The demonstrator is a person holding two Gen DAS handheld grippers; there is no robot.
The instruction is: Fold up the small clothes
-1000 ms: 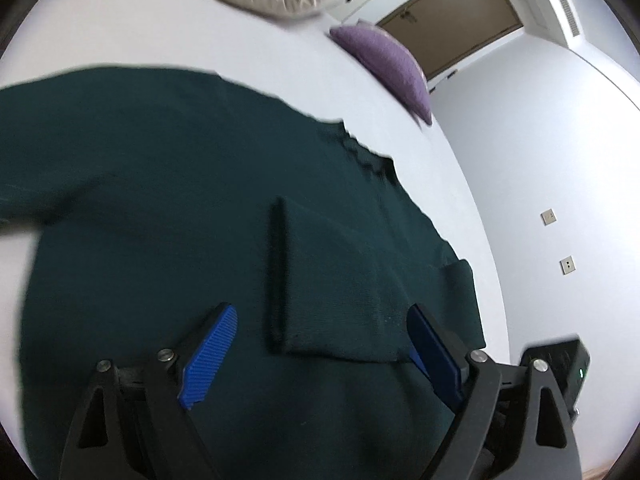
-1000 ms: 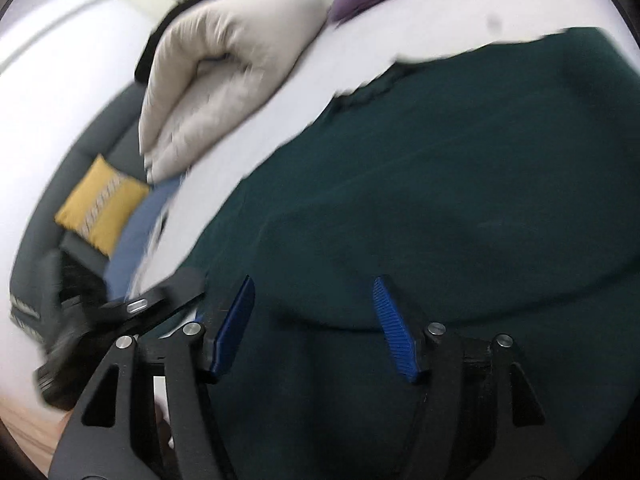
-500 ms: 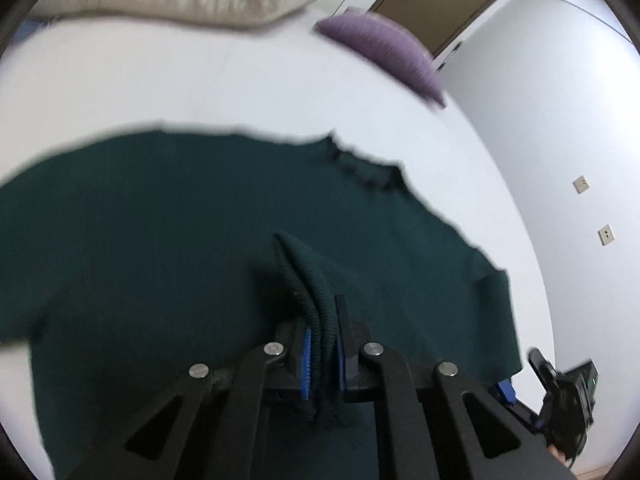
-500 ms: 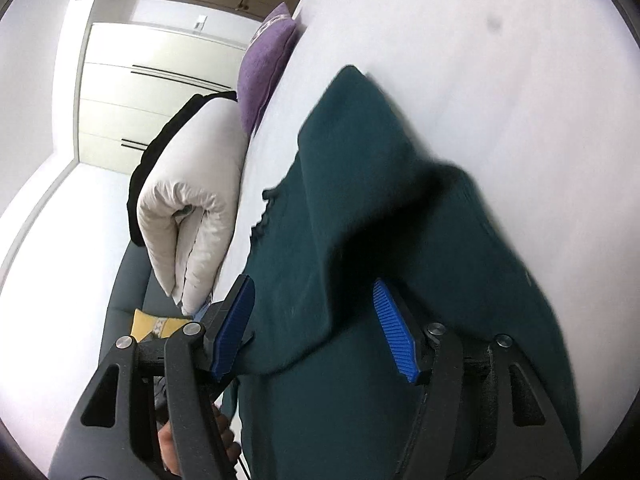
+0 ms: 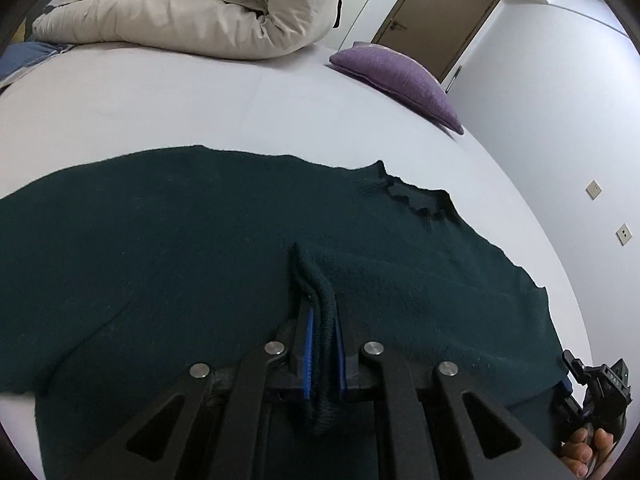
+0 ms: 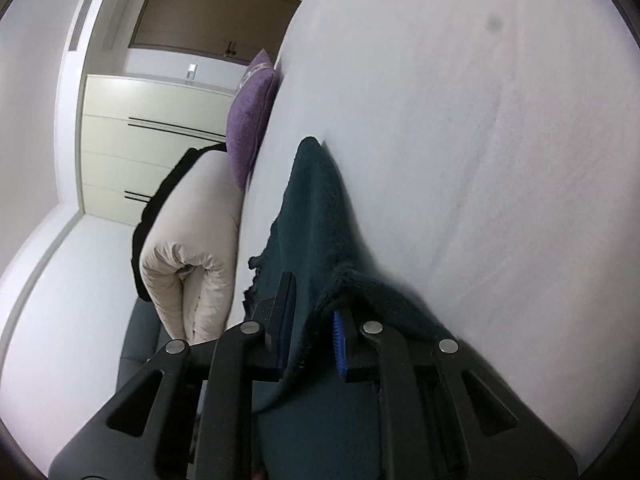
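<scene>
Right hand-held gripper (image 6: 312, 344) newly clamped on sweater (image 6: 316, 208), left (image 5: 322, 344) clamping cuff (image 5: 320, 304)

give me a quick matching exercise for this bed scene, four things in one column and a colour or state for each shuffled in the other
Things:
1. sweater
2. pillow
3. duvet
4. left gripper

Colour or state:
A. purple, at the far edge of the bed
B. shut on a ridge of knit fabric
C. dark green, spread on the white sheet
D. cream, rolled in a thick bundle

Pairs: 1-C, 2-A, 3-D, 4-B
</scene>
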